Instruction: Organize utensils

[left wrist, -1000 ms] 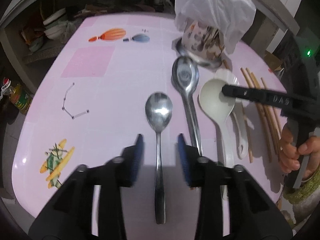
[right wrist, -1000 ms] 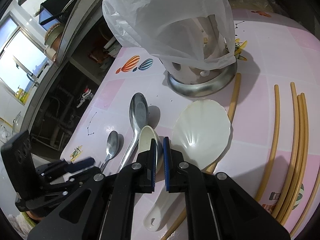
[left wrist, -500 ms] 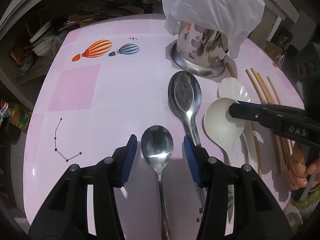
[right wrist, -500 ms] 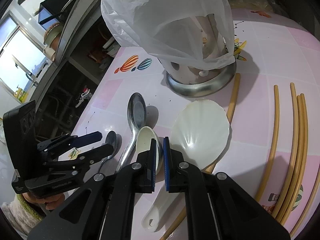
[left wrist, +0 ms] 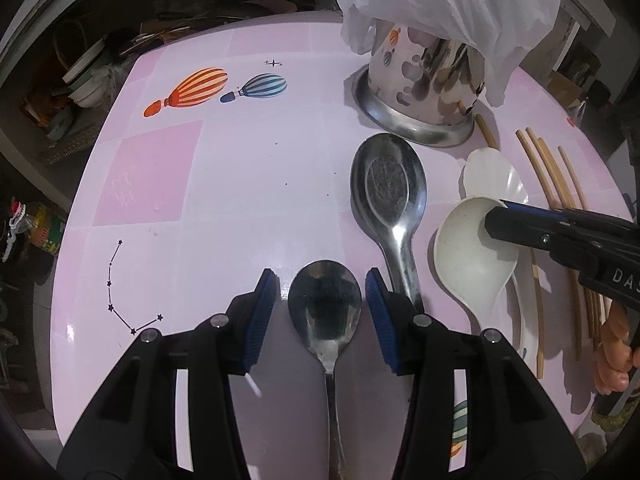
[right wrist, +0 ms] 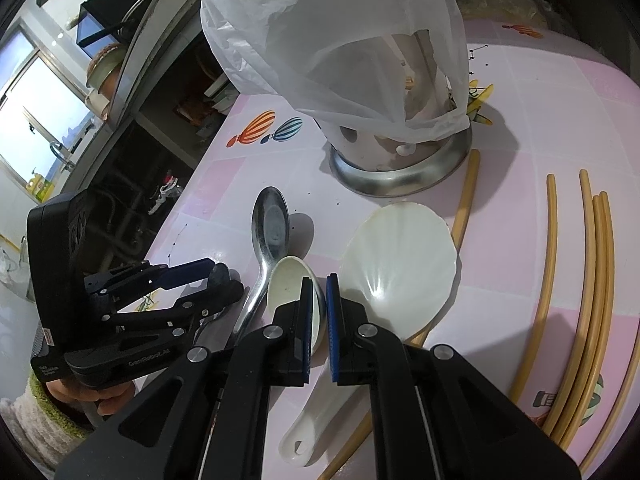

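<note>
My left claw [left wrist: 325, 307] is spread wide around the small spoon [left wrist: 325, 307] lying on the desk [left wrist: 224, 200], nearest the holder's [left wrist: 420, 92] front. I judge the pickup is underway: next, close and lift. My right claw [right wrist: 319, 312] hovers nearly closed over the white spoon [right wrist: 286, 288], holding nothing.

Left tool [left wrist: 322, 304] spread wide — right tool [right wrist: 319, 320] nearly closed, low.
</note>
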`<state>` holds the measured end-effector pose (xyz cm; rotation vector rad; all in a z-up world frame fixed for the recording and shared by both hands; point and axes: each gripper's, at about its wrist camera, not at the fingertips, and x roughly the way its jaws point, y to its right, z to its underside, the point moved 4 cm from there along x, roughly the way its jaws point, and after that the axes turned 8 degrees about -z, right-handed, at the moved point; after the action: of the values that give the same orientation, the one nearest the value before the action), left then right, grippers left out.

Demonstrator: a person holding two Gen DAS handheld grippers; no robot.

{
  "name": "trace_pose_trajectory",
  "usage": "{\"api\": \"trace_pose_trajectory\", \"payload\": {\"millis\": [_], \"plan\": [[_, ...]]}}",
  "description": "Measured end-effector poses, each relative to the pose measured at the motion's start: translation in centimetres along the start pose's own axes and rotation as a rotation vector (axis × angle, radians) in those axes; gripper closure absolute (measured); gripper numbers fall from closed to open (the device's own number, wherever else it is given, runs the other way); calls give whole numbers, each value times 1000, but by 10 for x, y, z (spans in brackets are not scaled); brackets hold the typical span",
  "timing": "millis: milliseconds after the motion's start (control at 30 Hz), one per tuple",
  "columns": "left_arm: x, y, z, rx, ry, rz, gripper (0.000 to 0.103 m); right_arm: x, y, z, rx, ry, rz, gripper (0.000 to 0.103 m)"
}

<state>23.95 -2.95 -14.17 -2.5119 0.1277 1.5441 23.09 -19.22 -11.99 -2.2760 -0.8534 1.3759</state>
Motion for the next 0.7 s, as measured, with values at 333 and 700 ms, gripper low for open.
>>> {"api": "trace_pose_trajectory", "payload": {"millis": [333, 700], "plan": [[-2, -2, 2, 1, 3, -12, 69, 0, 1, -1, 0, -5, -4, 96], [-2, -6, 2, -16, 6, 4, 69, 11, 1, -4, 2, -67, -43, 89]]}}
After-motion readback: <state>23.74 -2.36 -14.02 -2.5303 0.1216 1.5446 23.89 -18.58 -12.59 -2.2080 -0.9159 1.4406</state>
